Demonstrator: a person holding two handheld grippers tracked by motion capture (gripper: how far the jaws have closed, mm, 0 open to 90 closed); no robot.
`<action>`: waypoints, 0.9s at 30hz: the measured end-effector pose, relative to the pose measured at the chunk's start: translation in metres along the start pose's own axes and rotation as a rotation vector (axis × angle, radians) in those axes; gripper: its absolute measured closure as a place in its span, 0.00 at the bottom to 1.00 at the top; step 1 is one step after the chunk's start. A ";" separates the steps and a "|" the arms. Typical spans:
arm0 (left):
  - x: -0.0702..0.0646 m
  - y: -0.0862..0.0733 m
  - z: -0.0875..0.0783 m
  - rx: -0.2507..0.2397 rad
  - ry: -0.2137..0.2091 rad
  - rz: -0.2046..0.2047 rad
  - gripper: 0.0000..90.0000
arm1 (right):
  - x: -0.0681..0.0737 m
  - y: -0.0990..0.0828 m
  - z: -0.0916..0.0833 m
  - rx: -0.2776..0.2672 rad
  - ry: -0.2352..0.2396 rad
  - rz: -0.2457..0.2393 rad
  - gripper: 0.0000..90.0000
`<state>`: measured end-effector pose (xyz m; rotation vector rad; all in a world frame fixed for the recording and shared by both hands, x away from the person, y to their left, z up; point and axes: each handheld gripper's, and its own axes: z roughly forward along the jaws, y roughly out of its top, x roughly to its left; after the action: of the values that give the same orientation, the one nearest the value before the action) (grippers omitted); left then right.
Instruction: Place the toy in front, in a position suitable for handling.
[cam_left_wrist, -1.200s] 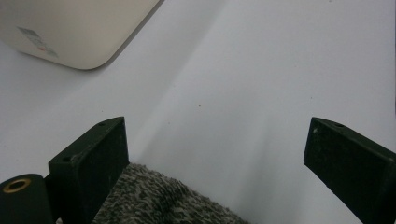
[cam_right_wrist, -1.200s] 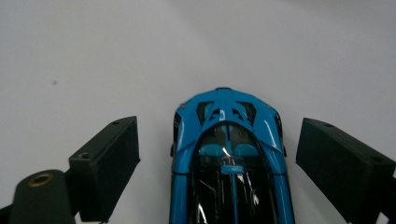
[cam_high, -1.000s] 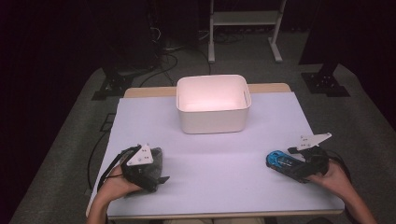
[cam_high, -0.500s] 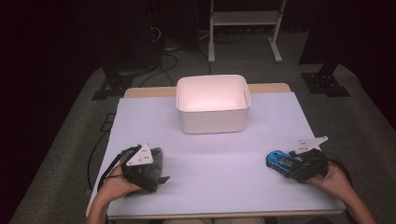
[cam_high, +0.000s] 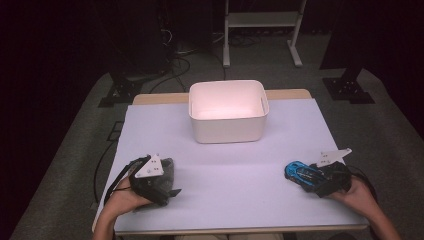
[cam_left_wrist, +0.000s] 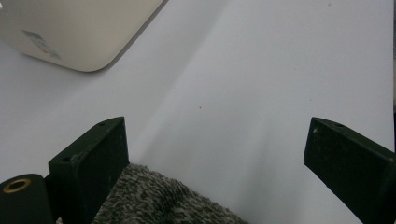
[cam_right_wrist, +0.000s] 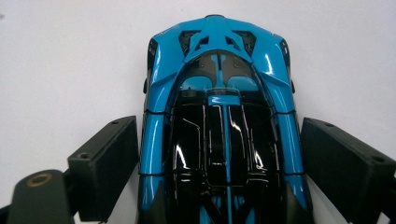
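Note:
In the high view my left gripper (cam_high: 162, 181) rests at the table's front left over a grey fuzzy cloth (cam_high: 168, 166). The left gripper view shows it (cam_left_wrist: 215, 135) wide open, with the speckled grey cloth (cam_left_wrist: 159, 200) low between the jaws, against the left one. My right gripper (cam_high: 312, 179) sits at the front right behind a blue and black toy car (cam_high: 298, 171). In the right gripper view the car (cam_right_wrist: 222, 70) lies on the table between the jaws. My right gripper (cam_right_wrist: 219, 135) is open, with a thin gap on each side of the car.
A white plastic bin (cam_high: 227, 131) stands at the middle back of the white table (cam_high: 230, 175); its corner (cam_left_wrist: 70, 37) lies at the upper left in the left gripper view. Beyond the table are dark floor, cables and a metal stand (cam_high: 260, 20).
The right gripper has dipped slightly toward the car. The left gripper, the cloth and the bin have not moved.

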<state>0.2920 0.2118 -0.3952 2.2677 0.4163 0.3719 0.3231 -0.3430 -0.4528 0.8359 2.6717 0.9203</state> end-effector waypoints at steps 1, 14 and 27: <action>0.000 0.000 0.000 0.001 0.000 0.001 0.06 | 0.000 -0.001 0.000 -0.004 0.000 -0.001 0.13; 0.000 0.000 -0.001 -0.008 0.008 -0.002 0.06 | 0.001 0.000 -0.001 -0.001 -0.007 -0.004 0.19; 0.000 0.001 -0.001 -0.009 0.012 -0.001 0.06 | 0.002 -0.002 -0.002 -0.014 -0.010 -0.005 0.20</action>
<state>0.2915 0.2124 -0.3938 2.2572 0.4206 0.3860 0.3199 -0.3441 -0.4519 0.8278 2.6550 0.9298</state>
